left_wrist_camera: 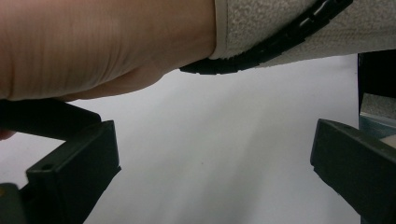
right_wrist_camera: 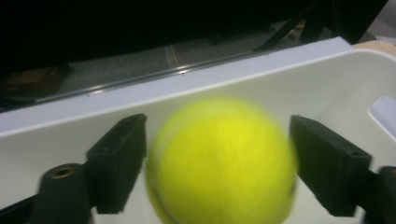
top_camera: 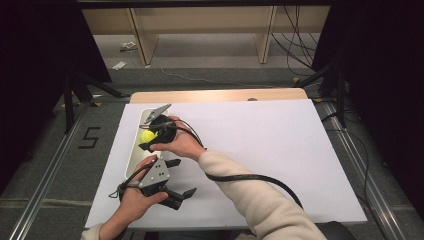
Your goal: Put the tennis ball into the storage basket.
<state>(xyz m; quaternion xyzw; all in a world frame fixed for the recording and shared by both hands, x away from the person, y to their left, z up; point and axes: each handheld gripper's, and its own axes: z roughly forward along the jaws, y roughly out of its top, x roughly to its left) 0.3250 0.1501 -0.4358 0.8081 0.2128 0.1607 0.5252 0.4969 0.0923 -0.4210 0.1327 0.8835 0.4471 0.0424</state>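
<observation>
Ball (right_wrist_camera: 222, 161) sits between the spread jaws of our right tool (top_camera: 152, 135), inside the white tray (right_wrist_camera: 327, 88) at the tabletop's left edge; we should close squarely across its middle, while our left tool (top_camera: 177, 196) waits open.

In the right gripper view the fuzzy yellow-green tennis ball (right_wrist_camera: 222, 161) is smeared with blur and its underside is cut off by the bottom edge, so whether the black jaws beside it touch it cannot be told. From the high view, a hand and the right gripper (top_camera: 159, 134) cover most of the ball and part of the shallow white plastic tray (top_camera: 136, 150). In the left gripper view a bare wrist and cream fleece sleeve (left_wrist_camera: 280, 28) block the upper picture.
</observation>
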